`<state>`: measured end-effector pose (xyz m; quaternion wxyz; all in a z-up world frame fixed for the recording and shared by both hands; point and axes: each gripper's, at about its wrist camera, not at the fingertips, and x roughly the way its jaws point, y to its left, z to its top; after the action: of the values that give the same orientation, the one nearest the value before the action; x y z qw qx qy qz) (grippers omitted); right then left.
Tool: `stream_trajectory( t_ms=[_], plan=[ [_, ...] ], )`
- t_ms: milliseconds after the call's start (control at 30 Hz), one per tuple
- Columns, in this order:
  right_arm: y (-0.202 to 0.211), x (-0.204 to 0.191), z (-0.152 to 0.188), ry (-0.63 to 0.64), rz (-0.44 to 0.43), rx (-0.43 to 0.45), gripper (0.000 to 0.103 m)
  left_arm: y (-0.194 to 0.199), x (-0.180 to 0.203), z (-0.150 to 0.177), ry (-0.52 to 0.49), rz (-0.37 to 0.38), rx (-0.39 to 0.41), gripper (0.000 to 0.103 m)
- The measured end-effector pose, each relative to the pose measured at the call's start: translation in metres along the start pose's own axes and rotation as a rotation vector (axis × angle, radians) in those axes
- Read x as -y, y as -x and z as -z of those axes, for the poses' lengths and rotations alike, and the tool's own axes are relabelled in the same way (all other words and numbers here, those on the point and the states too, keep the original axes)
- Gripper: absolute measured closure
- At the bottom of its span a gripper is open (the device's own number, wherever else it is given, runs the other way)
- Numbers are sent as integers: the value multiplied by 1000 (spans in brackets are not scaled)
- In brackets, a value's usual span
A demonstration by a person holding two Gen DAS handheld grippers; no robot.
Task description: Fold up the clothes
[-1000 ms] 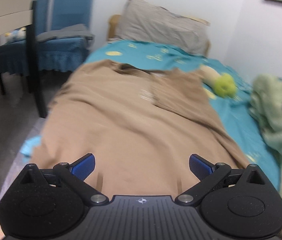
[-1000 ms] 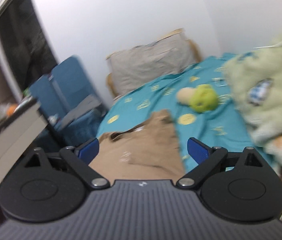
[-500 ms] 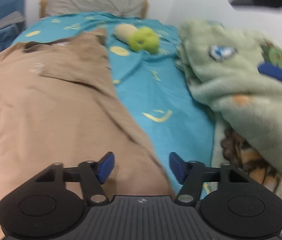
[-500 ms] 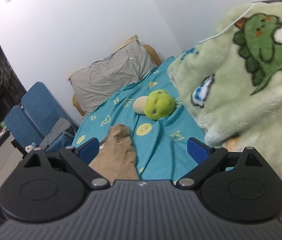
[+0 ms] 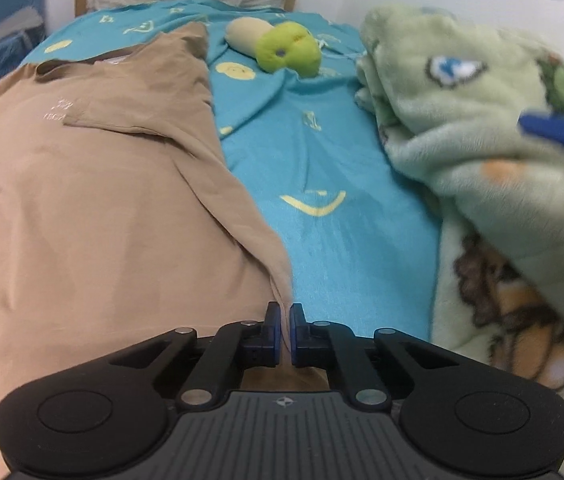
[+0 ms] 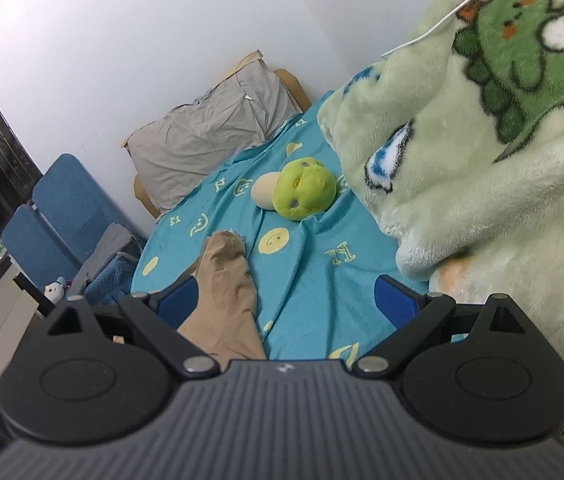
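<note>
While your left gripper [image 5: 285,320] has its fingers together on the near right corner of the tan shirt [image 5: 94,184], the first fold is only starting. The shirt lies flat on the left half of the bed [image 5: 318,184], collar at the far end. Your right gripper [image 6: 286,300] hangs above the bed with fingers wide apart and holds nothing; I judge it should next take the far sleeve, so both lift the edge leftward together. The green plush toy [image 5: 288,51] is near that sleeve, and the fleece blanket [image 5: 482,128] crowds the right side.
</note>
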<state>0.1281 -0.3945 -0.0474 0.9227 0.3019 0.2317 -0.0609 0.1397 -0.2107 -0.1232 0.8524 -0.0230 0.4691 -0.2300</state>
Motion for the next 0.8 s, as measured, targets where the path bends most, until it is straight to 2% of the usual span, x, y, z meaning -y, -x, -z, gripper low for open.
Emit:
stream_trajectory(
  t_ms=[133, 233, 300, 367, 433, 567, 667, 733, 800],
  plan=[
    [-4, -2, 2, 0, -8, -26, 7, 39, -52, -14, 149, 157, -16, 99],
    [-7, -3, 3, 0, -14, -46, 7, 62, -105, -22, 250, 187, -26, 99],
    [-8, -4, 4, 1, -18, -59, 7, 70, -141, -24, 289, 162, -34, 99],
    [-10, -5, 5, 1, -22, -73, 7, 72, -176, -22, 318, 88, -40, 99],
    [-13, -8, 7, 12, -27, -92, 7, 69, -201, -20, 334, 48, -58, 98],
    [-18, -18, 13, 44, -37, -136, 7, 69, -222, -8, 393, 85, -60, 94],
    [-21, -24, 16, 66, -41, -156, 7, 79, -214, -2, 353, 86, -46, 81],
    [-23, -28, 17, 69, -49, -168, 7, 86, -204, 1, 314, 73, -33, 54],
    [-26, -32, 19, 83, -48, -178, 7, 88, -191, 7, 277, 69, -31, 48]
  ],
)
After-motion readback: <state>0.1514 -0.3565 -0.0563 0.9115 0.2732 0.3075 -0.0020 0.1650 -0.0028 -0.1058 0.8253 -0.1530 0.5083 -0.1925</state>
